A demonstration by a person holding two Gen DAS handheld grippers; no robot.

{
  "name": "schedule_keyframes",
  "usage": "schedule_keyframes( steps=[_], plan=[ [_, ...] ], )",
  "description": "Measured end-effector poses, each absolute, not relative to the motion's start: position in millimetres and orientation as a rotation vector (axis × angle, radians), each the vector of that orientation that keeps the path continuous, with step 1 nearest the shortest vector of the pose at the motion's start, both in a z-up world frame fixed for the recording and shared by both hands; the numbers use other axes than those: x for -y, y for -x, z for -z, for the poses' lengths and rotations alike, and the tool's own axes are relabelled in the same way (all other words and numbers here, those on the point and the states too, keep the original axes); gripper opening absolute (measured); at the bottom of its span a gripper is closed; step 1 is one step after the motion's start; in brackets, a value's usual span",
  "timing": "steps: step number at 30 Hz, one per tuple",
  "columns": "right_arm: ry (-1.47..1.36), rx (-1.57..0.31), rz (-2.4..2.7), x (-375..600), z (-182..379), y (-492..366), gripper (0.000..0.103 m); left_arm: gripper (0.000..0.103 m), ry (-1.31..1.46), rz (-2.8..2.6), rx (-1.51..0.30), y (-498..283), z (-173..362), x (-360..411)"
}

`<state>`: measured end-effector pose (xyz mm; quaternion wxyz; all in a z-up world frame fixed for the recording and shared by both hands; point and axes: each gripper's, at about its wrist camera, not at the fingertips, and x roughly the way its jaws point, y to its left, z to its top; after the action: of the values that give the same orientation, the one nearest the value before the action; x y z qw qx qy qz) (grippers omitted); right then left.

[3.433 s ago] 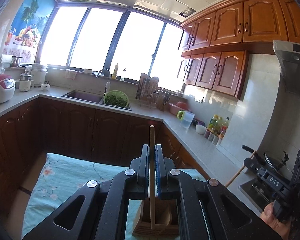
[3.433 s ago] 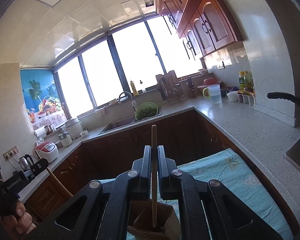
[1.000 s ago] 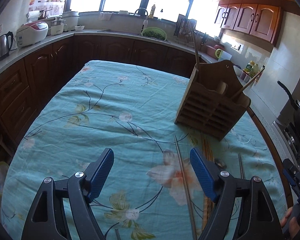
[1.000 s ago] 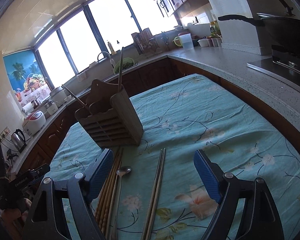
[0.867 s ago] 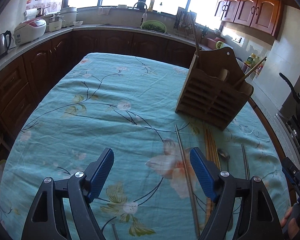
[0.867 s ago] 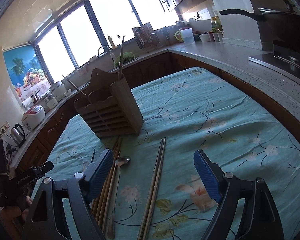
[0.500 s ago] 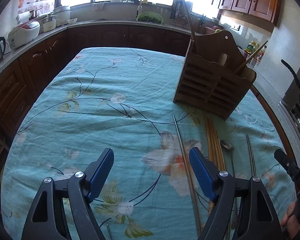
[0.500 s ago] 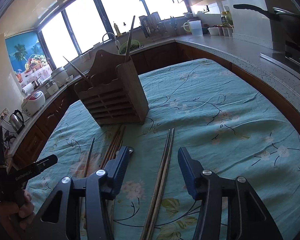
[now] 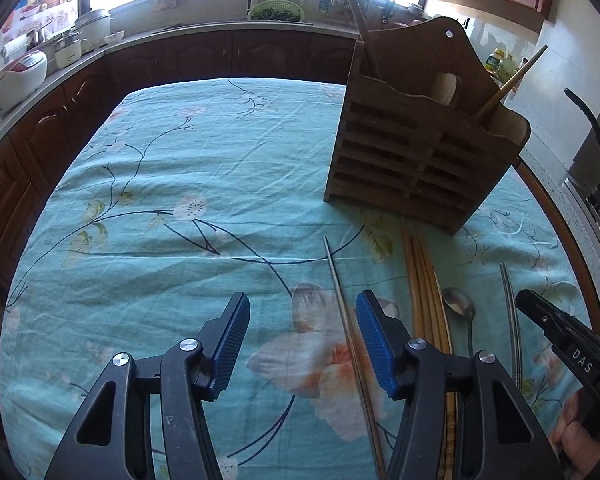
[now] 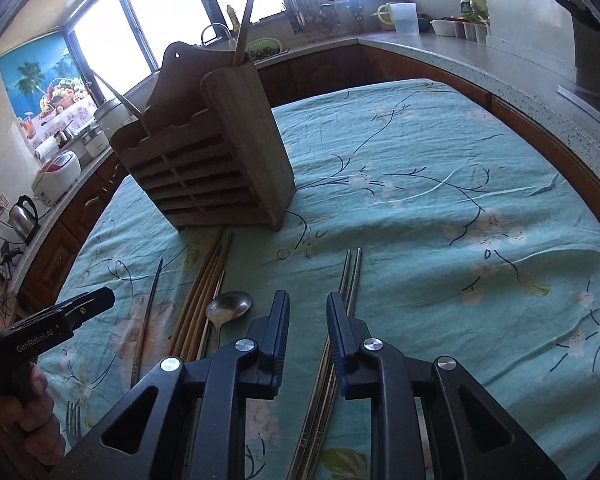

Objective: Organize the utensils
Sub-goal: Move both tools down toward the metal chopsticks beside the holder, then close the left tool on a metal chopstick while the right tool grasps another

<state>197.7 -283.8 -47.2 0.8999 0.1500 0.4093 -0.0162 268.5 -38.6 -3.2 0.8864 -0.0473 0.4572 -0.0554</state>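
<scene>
Lowered nearer the teal floral tablecloth (image 9: 180, 168). Left gripper (image 9: 300, 336) jaws just narrowed, unclamped, straddling a single thin metal chopstick (image 9: 340, 300). Right gripper (image 10: 308, 320) jaws just narrowed, gripping nothing, paired steel chopsticks (image 10: 350, 276) beside right pad; likely aligning. Slatted wooden utensil holder (image 10: 220, 168) far.

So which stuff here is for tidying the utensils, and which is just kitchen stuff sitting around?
For the job:
- wooden utensil holder
- single metal chopstick
- wooden chopsticks
- spoon
- pair of metal chopsticks
- left gripper
- right gripper

Just lying about:
- rice cooker
- kettle
- green colander
- jug
- flowered tablecloth
</scene>
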Motion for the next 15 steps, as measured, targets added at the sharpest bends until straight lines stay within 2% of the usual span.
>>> schedule_keyframes(
  steps=[6, 15],
  plan=[
    [-0.300, -0.895, 0.065, 287.9, 59.1, -215.1, 0.015, 0.048, 0.074, 0.119, -0.989, -296.8, 21.8, 47.8],
    [-0.235, -0.922, 0.085, 286.9, 64.6, -236.3, 0.009, 0.028, 0.008, 0.124, -0.995, -324.9, 42.0, 65.0]
  ],
)
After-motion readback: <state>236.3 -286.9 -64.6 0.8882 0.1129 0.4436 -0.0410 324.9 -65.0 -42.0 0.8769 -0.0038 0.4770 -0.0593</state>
